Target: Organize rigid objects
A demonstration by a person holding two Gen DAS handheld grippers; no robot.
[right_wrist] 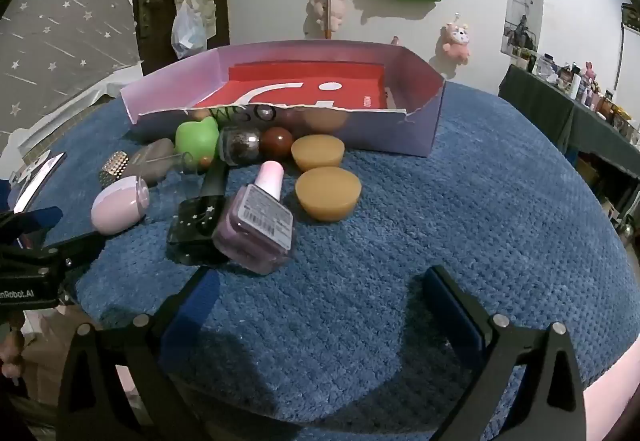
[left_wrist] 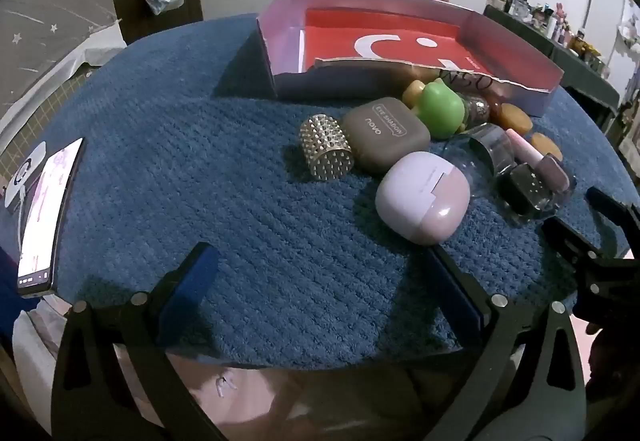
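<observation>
A shallow purple box (left_wrist: 280, 53) (right_wrist: 424, 129) with a red bottom stands at the far side of the blue mat. In front of it lies a cluster: a gold studded cylinder (left_wrist: 326, 152), a grey eye-shadow case (left_wrist: 384, 137), a pink-white case (left_wrist: 424, 203) (right_wrist: 118, 205), a green frog toy (left_wrist: 442, 107) (right_wrist: 196, 139), a purple nail polish bottle (right_wrist: 258, 225), a black bottle (right_wrist: 196, 229) and two tan round cakes (right_wrist: 328, 193). My left gripper (left_wrist: 320, 269) is open and empty, near the pink-white case. My right gripper (right_wrist: 320, 293) is open and empty, before the purple bottle.
A phone (left_wrist: 48, 217) lies at the mat's left edge. The mat (right_wrist: 480, 221) covers a round table with its front edge just under both grippers. The other gripper shows at the right in the left wrist view (left_wrist: 600, 241). A cluttered shelf (right_wrist: 580, 93) stands at far right.
</observation>
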